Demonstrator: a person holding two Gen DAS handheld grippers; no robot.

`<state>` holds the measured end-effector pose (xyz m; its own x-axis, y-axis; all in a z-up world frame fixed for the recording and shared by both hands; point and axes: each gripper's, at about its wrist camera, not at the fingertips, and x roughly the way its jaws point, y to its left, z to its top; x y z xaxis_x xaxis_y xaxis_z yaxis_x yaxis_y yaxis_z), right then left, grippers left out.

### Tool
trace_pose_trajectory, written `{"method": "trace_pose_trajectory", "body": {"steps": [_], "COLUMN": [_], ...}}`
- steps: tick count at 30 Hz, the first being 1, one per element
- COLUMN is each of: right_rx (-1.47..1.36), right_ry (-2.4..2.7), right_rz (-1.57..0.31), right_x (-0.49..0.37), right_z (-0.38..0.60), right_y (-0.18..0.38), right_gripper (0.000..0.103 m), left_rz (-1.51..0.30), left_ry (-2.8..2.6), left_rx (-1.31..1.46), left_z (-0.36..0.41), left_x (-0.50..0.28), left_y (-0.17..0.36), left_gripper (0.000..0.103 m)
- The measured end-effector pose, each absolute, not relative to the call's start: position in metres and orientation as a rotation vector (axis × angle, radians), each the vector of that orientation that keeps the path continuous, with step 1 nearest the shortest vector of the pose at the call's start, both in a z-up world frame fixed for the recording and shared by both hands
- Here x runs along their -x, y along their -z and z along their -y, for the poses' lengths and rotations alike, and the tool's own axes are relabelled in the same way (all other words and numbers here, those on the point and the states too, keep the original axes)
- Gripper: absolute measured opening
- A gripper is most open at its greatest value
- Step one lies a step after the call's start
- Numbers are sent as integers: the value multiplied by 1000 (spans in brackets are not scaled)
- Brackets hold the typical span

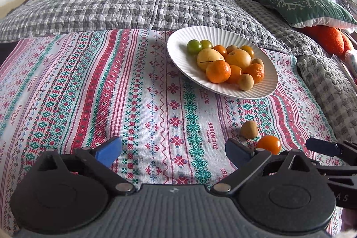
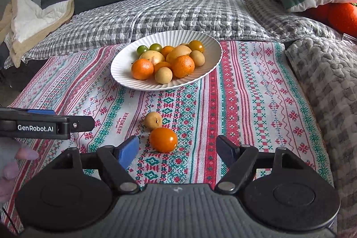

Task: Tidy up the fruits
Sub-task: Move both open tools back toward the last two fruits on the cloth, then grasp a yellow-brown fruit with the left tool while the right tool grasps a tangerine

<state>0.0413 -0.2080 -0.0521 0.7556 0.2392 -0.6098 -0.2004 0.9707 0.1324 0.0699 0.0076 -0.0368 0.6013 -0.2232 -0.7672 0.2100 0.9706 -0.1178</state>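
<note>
A white ribbed plate (image 1: 178, 46) (image 2: 125, 79) on the patterned cloth holds several fruits: tangerines, orange and green tomatoes, yellow and tan fruits. Two fruits lie loose on the cloth: an orange tomato (image 2: 163, 139) (image 1: 268, 144) and a small tan fruit (image 2: 153, 120) (image 1: 249, 129) just behind it. My right gripper (image 2: 177, 152) is open and empty, with the orange tomato just ahead between its blue fingertips. My left gripper (image 1: 174, 150) is open and empty over bare cloth, left of the loose fruits. It shows from the side in the right wrist view (image 2: 67, 124).
The cloth (image 1: 111, 104) covers a low table in front of a grey sofa with a checked quilt (image 1: 100, 6). A green cushion (image 1: 305, 7) and an orange plush (image 1: 328, 39) lie at the right. A folded white blanket (image 2: 33, 21) lies at the left.
</note>
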Motion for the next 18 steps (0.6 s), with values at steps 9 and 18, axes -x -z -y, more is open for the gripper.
{"method": "trace_pose_trajectory", "body": {"steps": [9,18], "right_rx": [-48,-57], "right_ry": [-279,-284], "right_rz": [-674,-659], "right_x": [-57,-53], "right_z": [195,203], "right_y": [68,66], "right_gripper": [42,30], "left_rz": [-892,-870], "left_ry": [251,313], "left_rx": [28,22], "left_z": [-7,7], "left_x": [-74,-74], "left_y": [42,45], "left_gripper": [93,92]}}
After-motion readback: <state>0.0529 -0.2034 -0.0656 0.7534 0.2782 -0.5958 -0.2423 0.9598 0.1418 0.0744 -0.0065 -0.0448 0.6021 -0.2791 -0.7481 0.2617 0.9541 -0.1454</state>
